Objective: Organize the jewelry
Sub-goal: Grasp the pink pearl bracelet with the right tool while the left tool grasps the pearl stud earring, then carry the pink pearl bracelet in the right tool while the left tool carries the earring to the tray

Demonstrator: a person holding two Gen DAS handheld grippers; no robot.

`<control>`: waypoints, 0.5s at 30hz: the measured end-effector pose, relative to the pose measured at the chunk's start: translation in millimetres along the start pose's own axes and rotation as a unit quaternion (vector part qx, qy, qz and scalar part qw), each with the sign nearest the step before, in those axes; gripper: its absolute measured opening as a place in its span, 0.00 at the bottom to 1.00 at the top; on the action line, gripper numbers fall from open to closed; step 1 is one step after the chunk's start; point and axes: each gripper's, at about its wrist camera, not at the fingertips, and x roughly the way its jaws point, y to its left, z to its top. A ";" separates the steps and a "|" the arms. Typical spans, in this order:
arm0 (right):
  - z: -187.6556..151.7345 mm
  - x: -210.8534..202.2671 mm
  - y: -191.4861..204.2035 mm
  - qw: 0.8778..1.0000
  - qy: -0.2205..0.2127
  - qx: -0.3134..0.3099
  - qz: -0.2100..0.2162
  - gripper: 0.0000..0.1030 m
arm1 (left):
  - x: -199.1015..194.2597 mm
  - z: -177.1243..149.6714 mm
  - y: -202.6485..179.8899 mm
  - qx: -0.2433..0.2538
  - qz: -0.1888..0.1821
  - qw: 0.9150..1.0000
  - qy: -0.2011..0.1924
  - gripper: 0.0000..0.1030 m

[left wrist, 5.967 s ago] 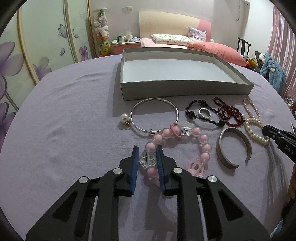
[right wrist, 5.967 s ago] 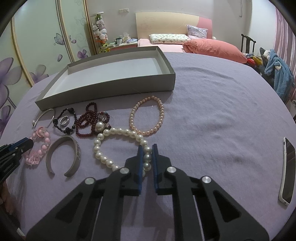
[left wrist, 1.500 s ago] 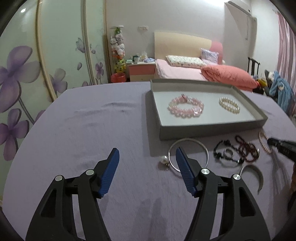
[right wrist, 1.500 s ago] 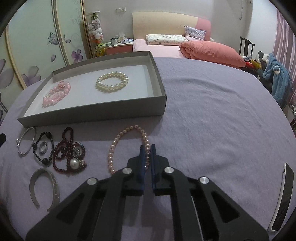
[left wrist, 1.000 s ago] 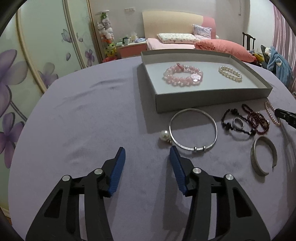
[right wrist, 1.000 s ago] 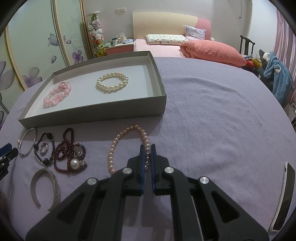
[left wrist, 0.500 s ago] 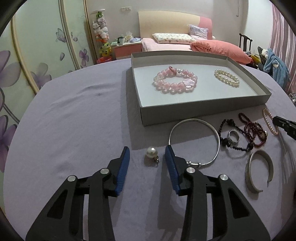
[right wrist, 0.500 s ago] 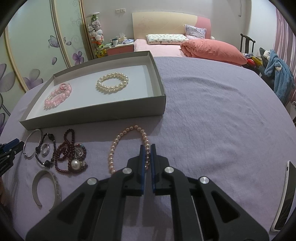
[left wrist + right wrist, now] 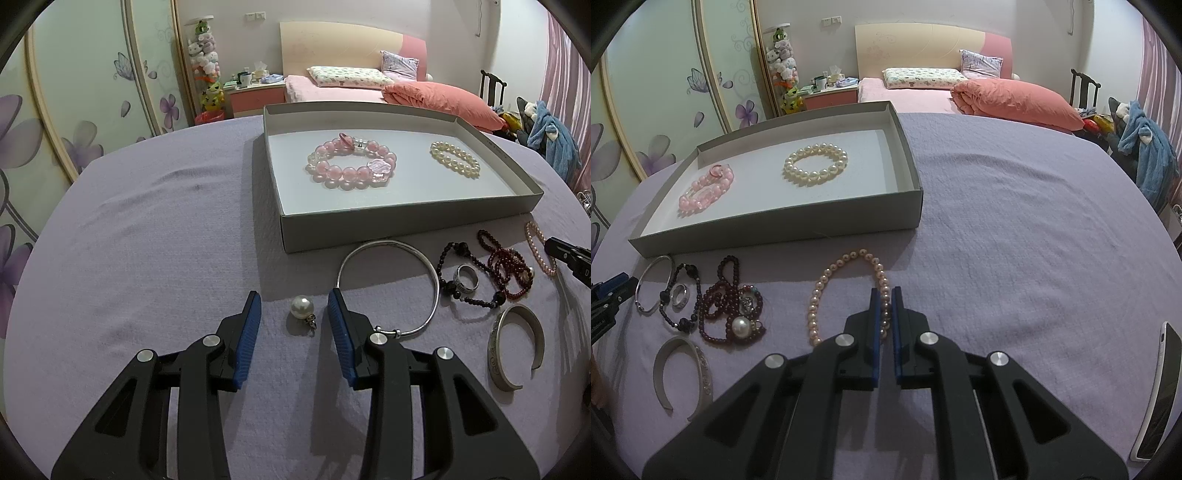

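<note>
My left gripper point(image 9: 294, 301) is open, its two pads either side of a loose pearl pendant point(image 9: 302, 307) on the purple cloth. A thin silver bangle point(image 9: 389, 286) lies just right of it. The grey tray point(image 9: 406, 224) holds a pink bead bracelet point(image 9: 351, 162) and a white pearl bracelet point(image 9: 455, 160). My right gripper point(image 9: 885, 295) is shut on the pink pearl strand point(image 9: 827, 288) at its right side. Dark bead strands with a ring point(image 9: 680, 295), a second pearl pendant point(image 9: 740, 326) and a silver cuff point(image 9: 685, 373) lie to the left.
A phone point(image 9: 1156, 391) lies at the right edge of the cloth. A bed, nightstand and wardrobe doors stand behind the table. The tray point(image 9: 775, 229) has low walls.
My left gripper has moved forward and lower, narrowing around the pearl pendant. The right gripper has stayed shut on the pink pearl strand without moving.
</note>
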 end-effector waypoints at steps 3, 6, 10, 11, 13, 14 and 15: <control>-0.8 -0.6 1.8 1.000 0.000 -0.004 -0.004 0.07 | 0.1 0.8 -1.4 0.004 0.006 1.000 -0.002 0.14; -1.6 -1.2 1.2 1.000 -0.002 0.001 0.000 0.06 | 0.6 1.2 -0.5 0.001 0.009 1.000 -0.001 0.14; -1.9 -4.7 -5.5 1.000 -0.009 0.023 0.019 0.06 | -1.0 -0.6 6.4 -0.015 0.010 1.000 -0.001 0.14; -1.9 -9.2 -6.2 0.999 -0.018 0.028 0.027 0.06 | -1.7 -1.3 8.7 -0.020 0.010 1.000 -0.001 0.14; -0.6 -18.5 -5.7 0.998 -0.036 0.032 0.039 0.06 | -3.4 -3.1 13.3 -0.031 0.007 0.999 -0.002 0.14; 0.3 -25.6 -4.8 0.997 -0.050 0.034 0.047 0.06 | -4.8 -3.9 14.2 -0.035 0.006 0.999 -0.003 0.14; 1.2 -30.0 -3.9 0.996 -0.058 0.035 0.052 0.06 | -6.3 -4.7 15.7 -0.039 0.005 0.999 -0.006 0.14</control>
